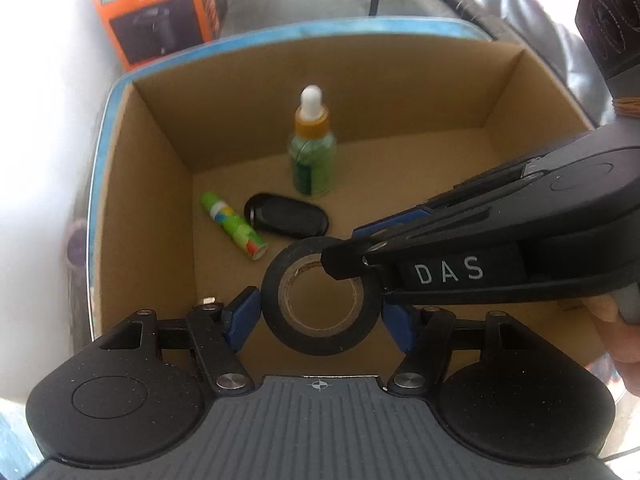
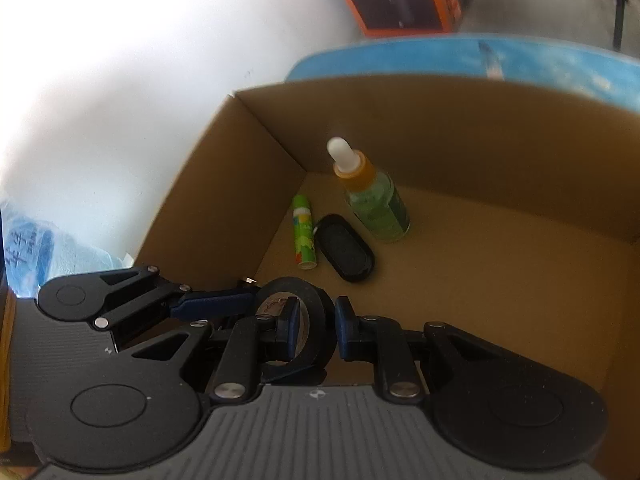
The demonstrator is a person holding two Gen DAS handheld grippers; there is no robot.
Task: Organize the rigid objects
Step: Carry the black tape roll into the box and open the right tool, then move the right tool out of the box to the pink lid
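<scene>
A black tape roll [image 1: 320,346] hangs over the near part of an open cardboard box [image 1: 152,200]. My left gripper [image 1: 320,316] is shut on it, its blue pads pressing the roll's outer sides. My right gripper [image 1: 344,260] comes in from the right and is shut on the roll's upper rim, one finger inside the hole. In the right wrist view the roll's [image 2: 298,286] wall sits between the right gripper's [image 2: 318,328] pads, and a blue finger [image 2: 216,306] of the left gripper reaches in from the left. On the box floor stand a green dropper bottle [image 1: 312,160], a green tube [image 1: 236,226] and a black oval case [image 1: 288,218].
An orange carton [image 1: 156,20] stands behind the box on the white surface. The box's outer flap is blue [image 2: 440,60]. A grey sleeve [image 1: 520,8] shows at top right, and a hand [image 1: 624,332] holds the right gripper. A blue plastic bag [image 2: 32,248] lies left of the box.
</scene>
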